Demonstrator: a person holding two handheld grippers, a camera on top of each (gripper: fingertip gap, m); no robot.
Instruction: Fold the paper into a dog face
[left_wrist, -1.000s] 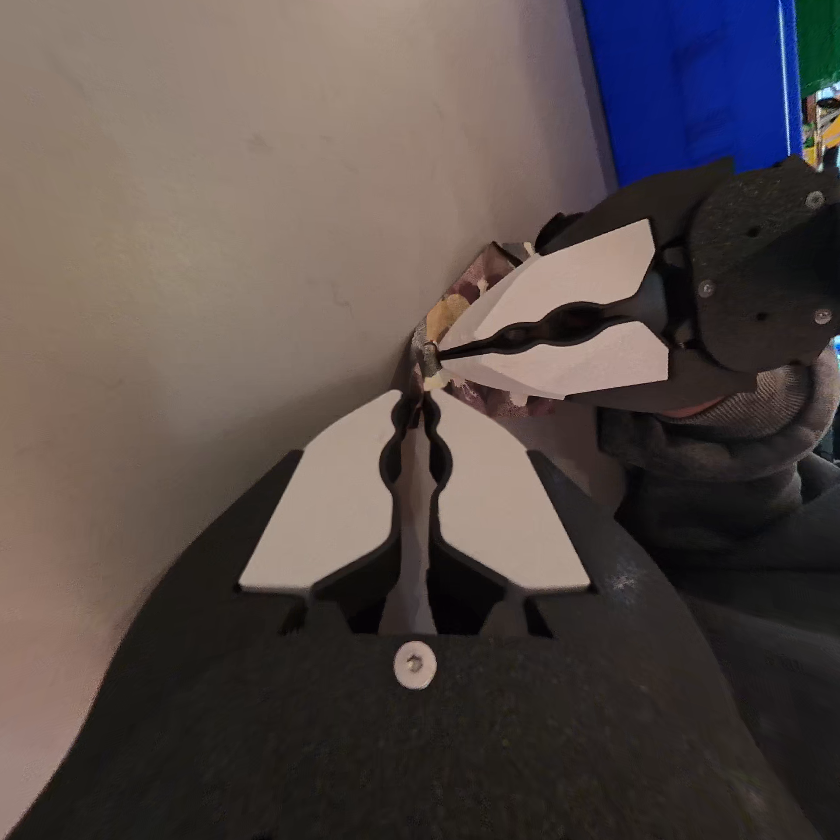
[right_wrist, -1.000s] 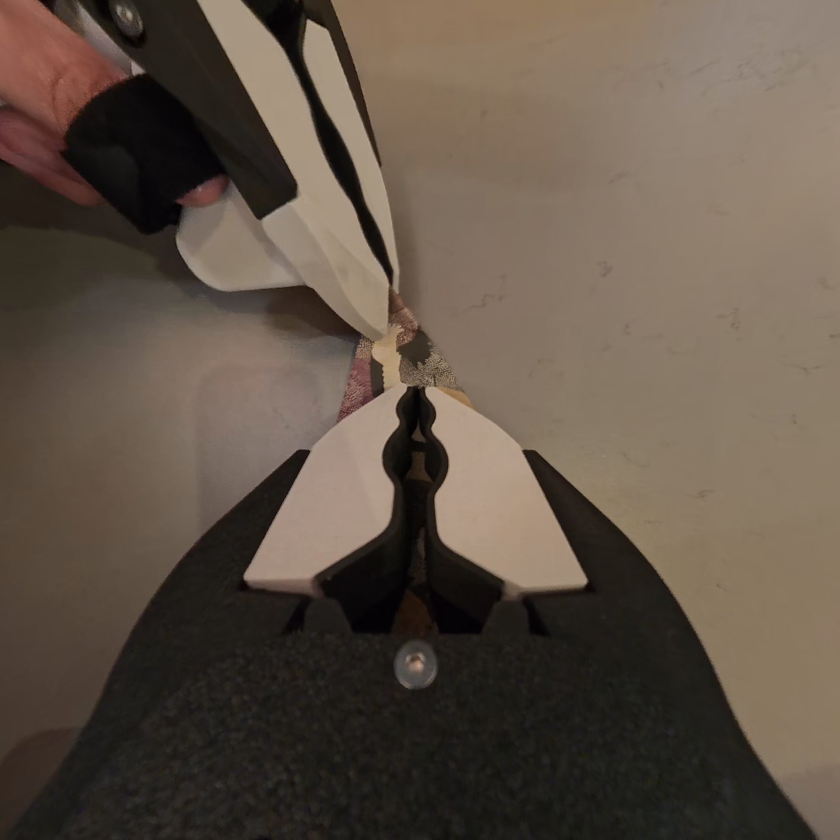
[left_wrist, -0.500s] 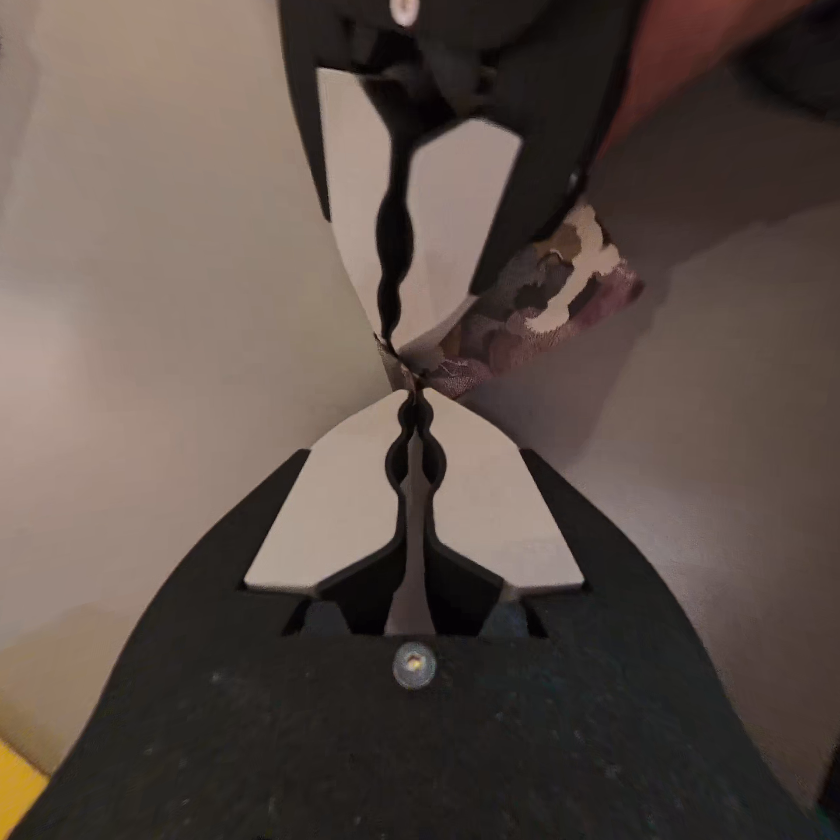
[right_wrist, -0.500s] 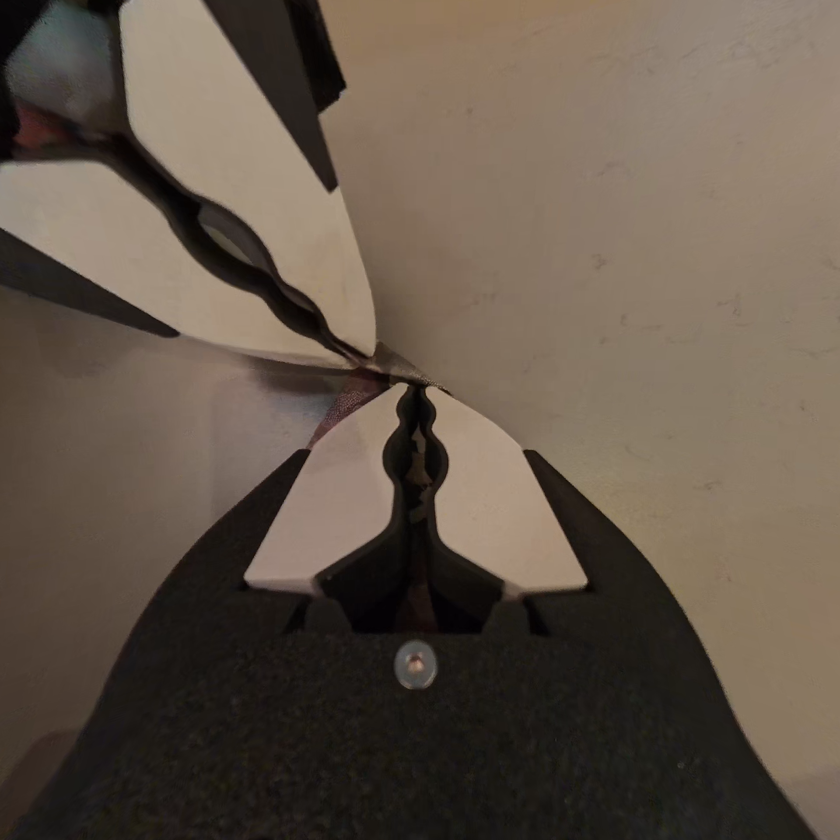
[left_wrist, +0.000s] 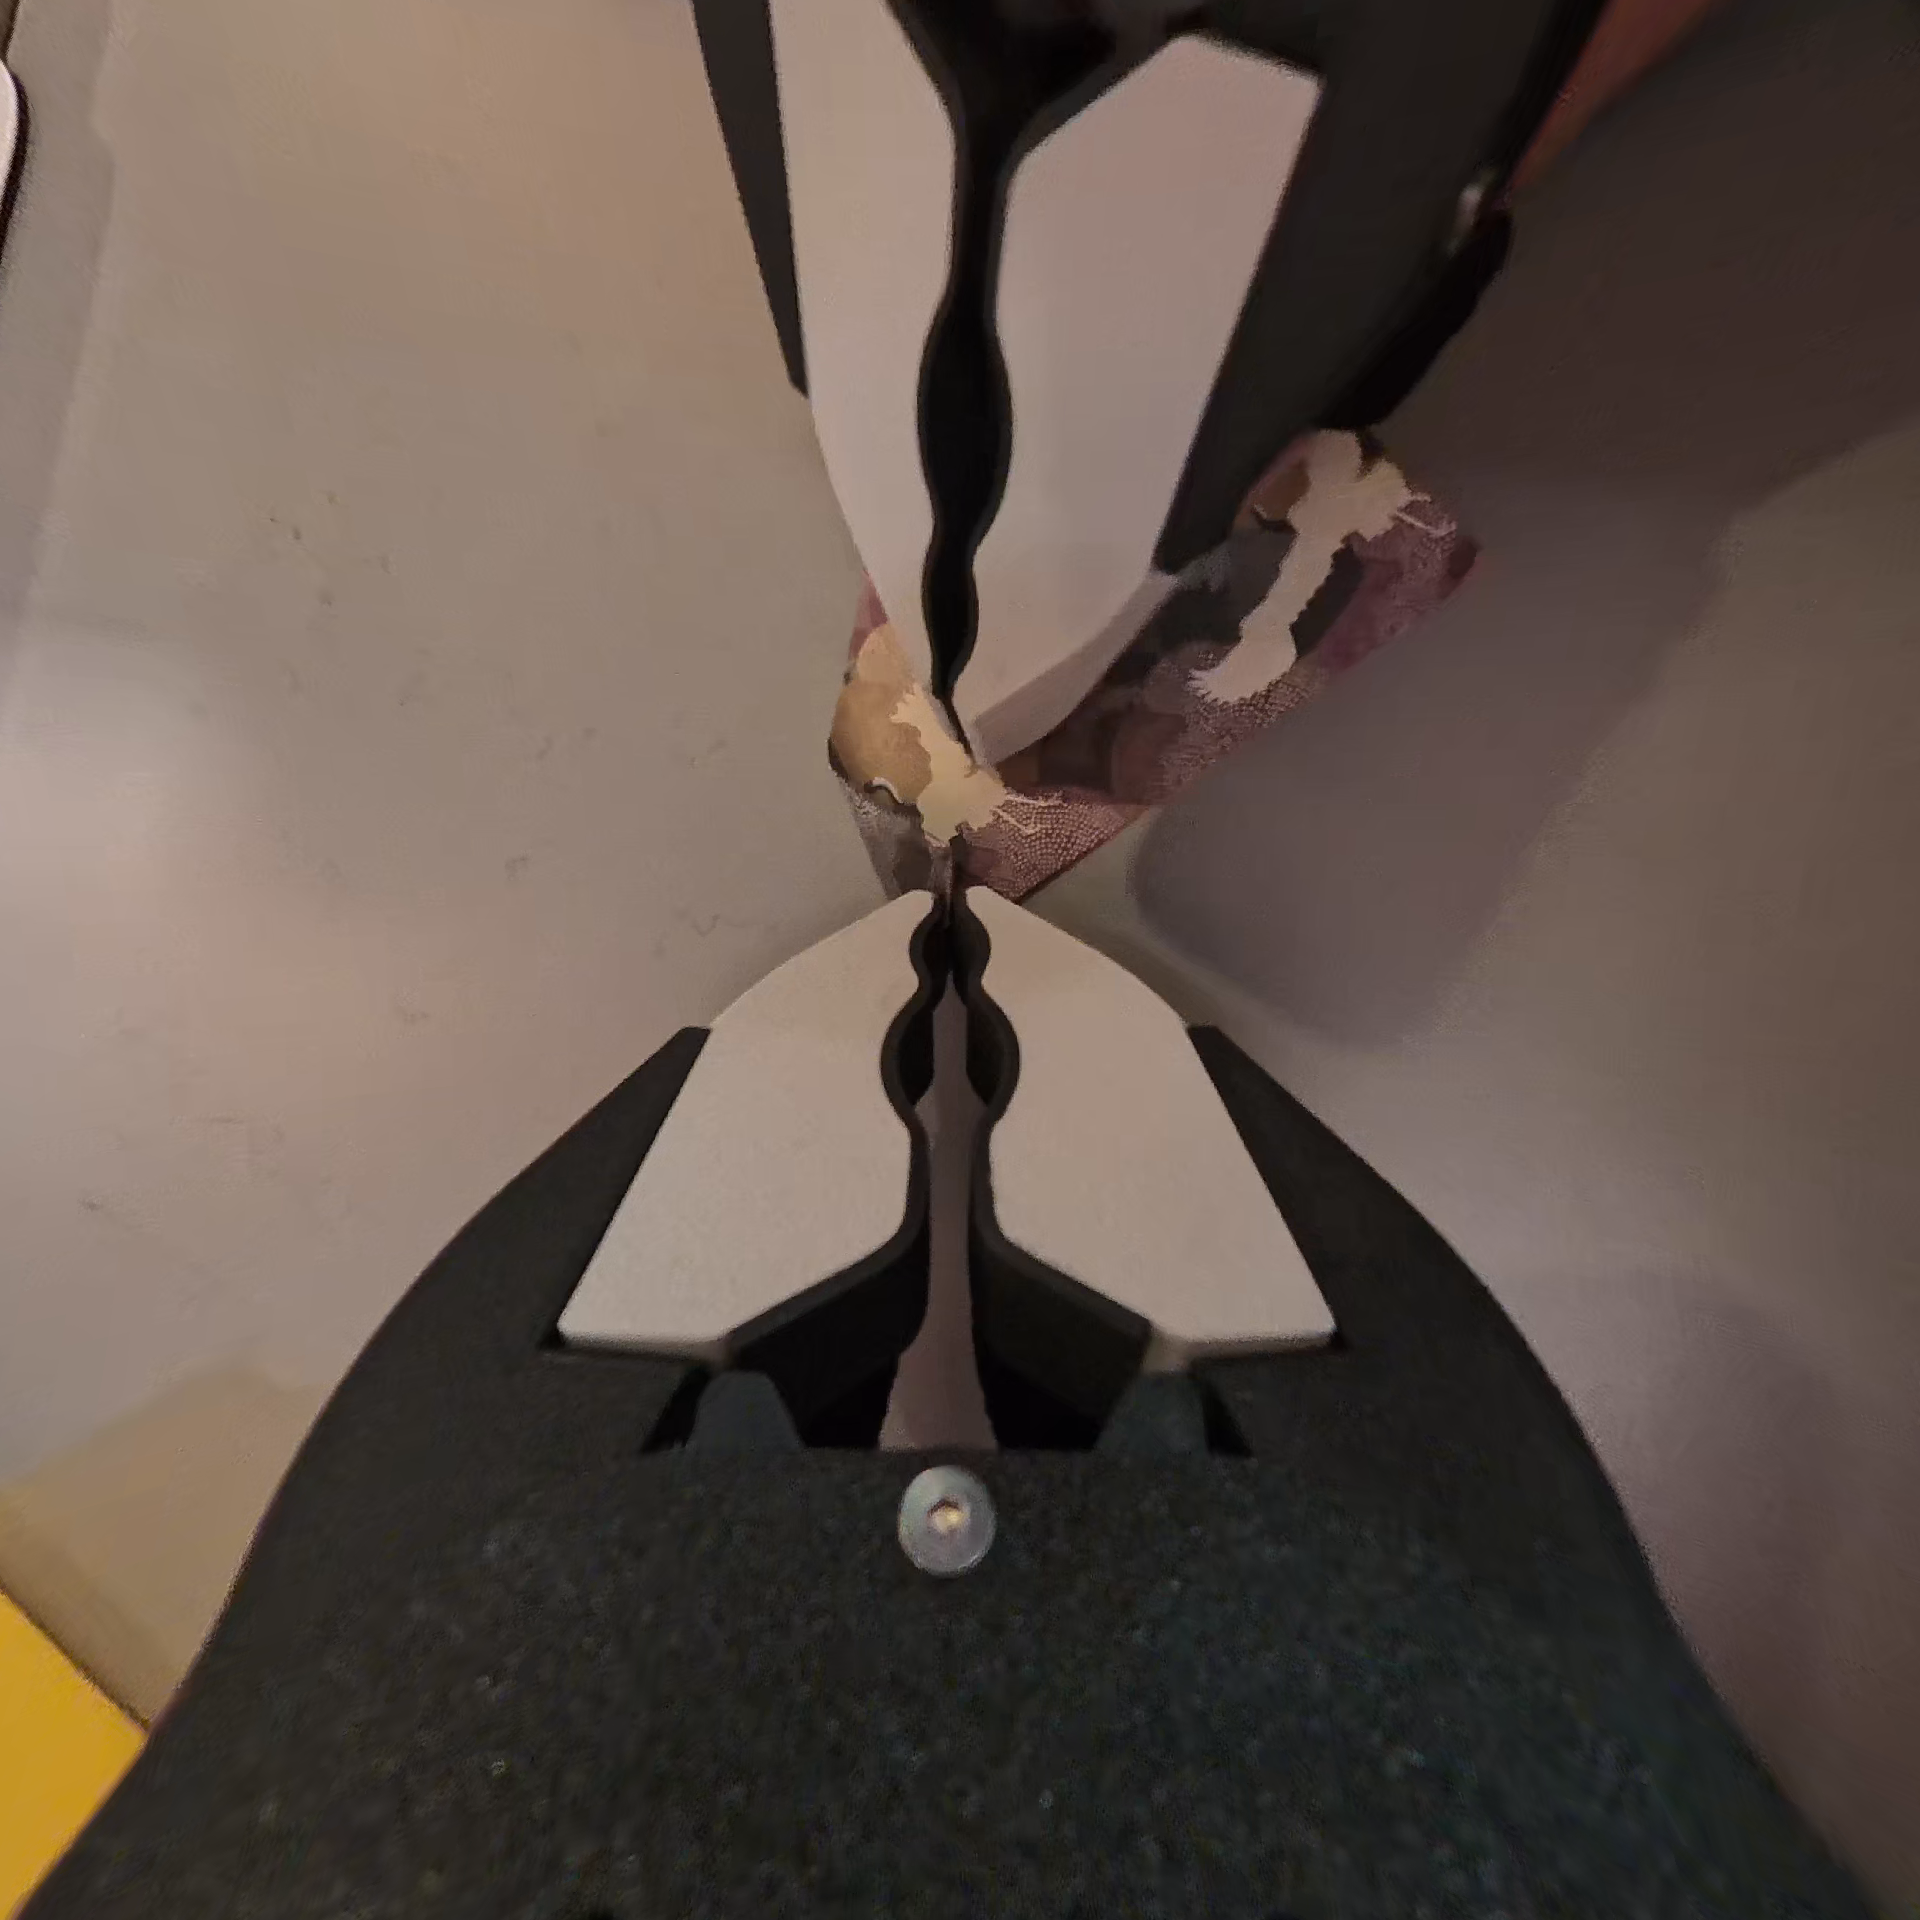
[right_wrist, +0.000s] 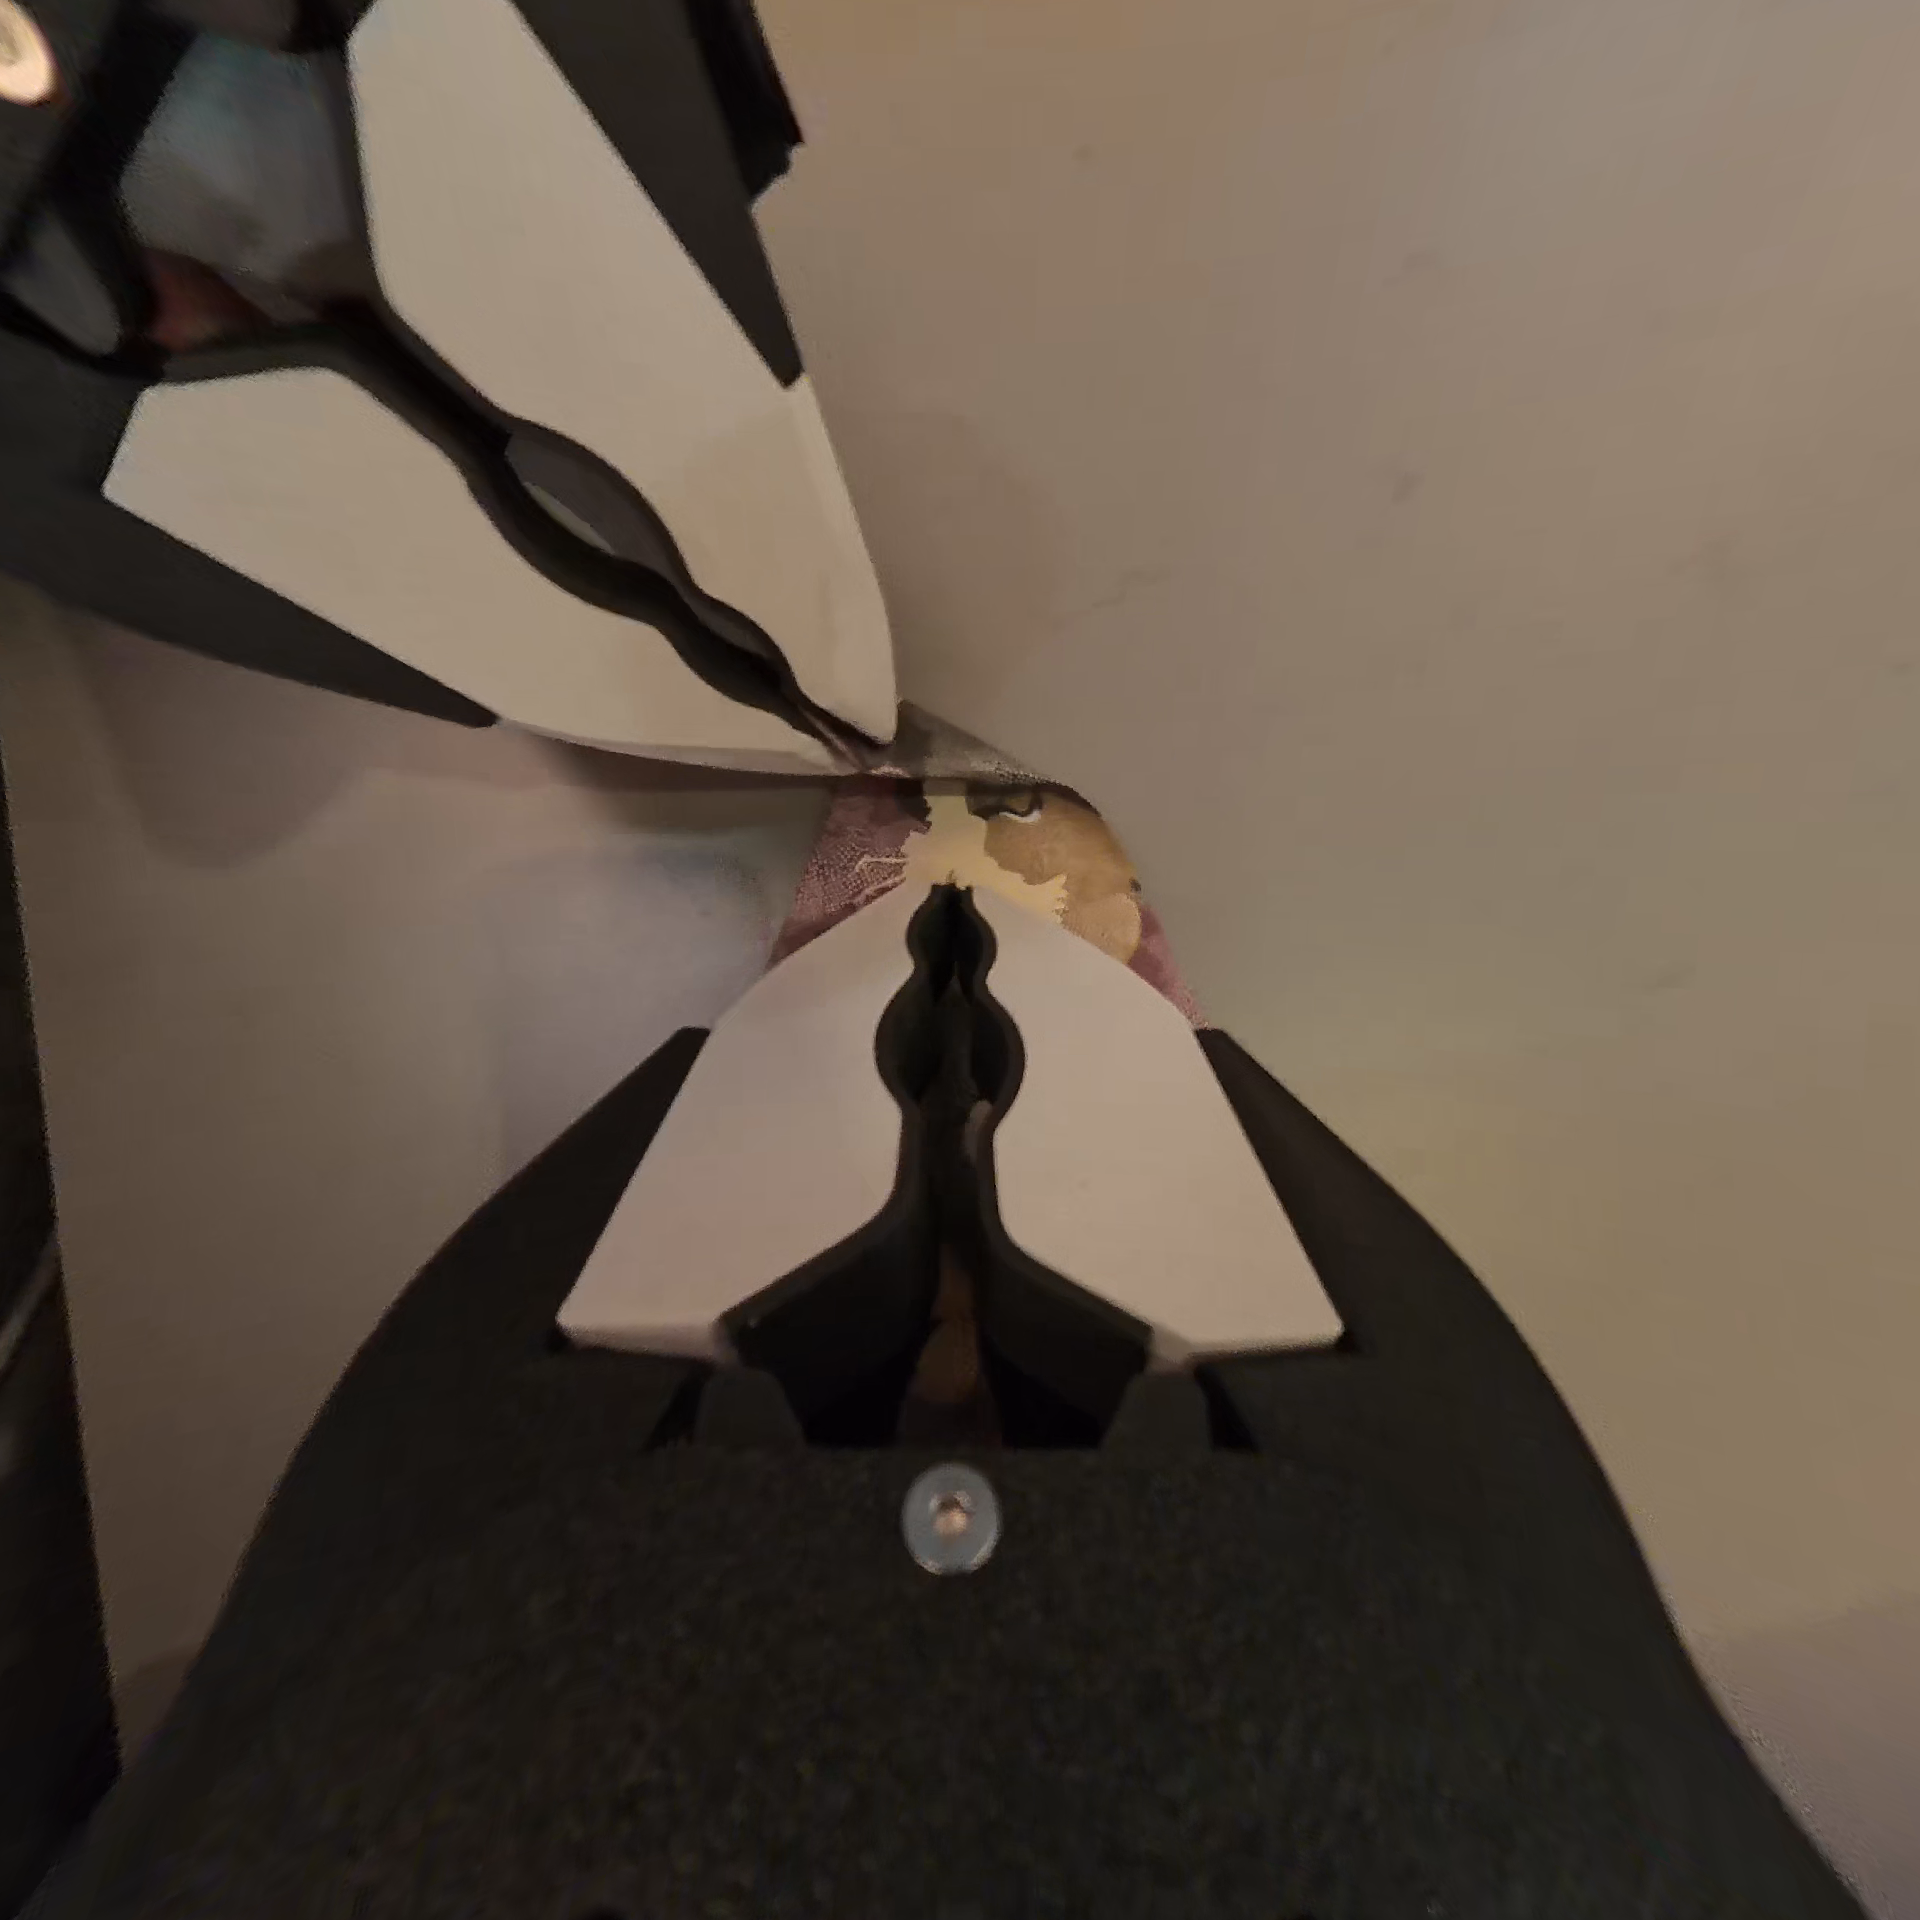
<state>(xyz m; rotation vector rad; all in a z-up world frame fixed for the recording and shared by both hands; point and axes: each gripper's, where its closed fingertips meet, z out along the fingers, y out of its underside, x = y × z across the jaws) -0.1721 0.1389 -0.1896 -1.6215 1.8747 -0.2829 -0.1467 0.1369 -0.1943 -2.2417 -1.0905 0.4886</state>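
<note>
While both tools meet tip to tip over the pale counter (left_wrist: 364, 727), the patterned paper (left_wrist: 1278, 665) hangs pinched between them. In the left wrist view, the left tool (left_wrist: 948, 896) has its white fingers (left_wrist: 790, 1164) pressed together, nipping the lowest point of the paper, and a thin strip of the sheet runs back through the narrow slot between them. The right tool (left_wrist: 956, 727) comes in from the top edge of that view, likewise clamped on the paper a little above the left tool's tips. The sheet, printed in purple, grey, cream and gold, bends around the right tool and juts out to one side, casting a soft shadow on the counter.

In the right wrist view, the right tool (right_wrist: 948, 891) grips the paper (right_wrist: 1049, 852) at its tips, with a sliver of the gold print visible deep in its slot. The left tool (right_wrist: 854, 740) enters from the upper left, closed on a grey fold of the sheet. The paper appears lifted clear of the counter (right_wrist: 1455, 520), though the close view makes that hard to confirm. A yellow patch (left_wrist: 52, 1745) shows at the lower left corner of the left wrist view.
</note>
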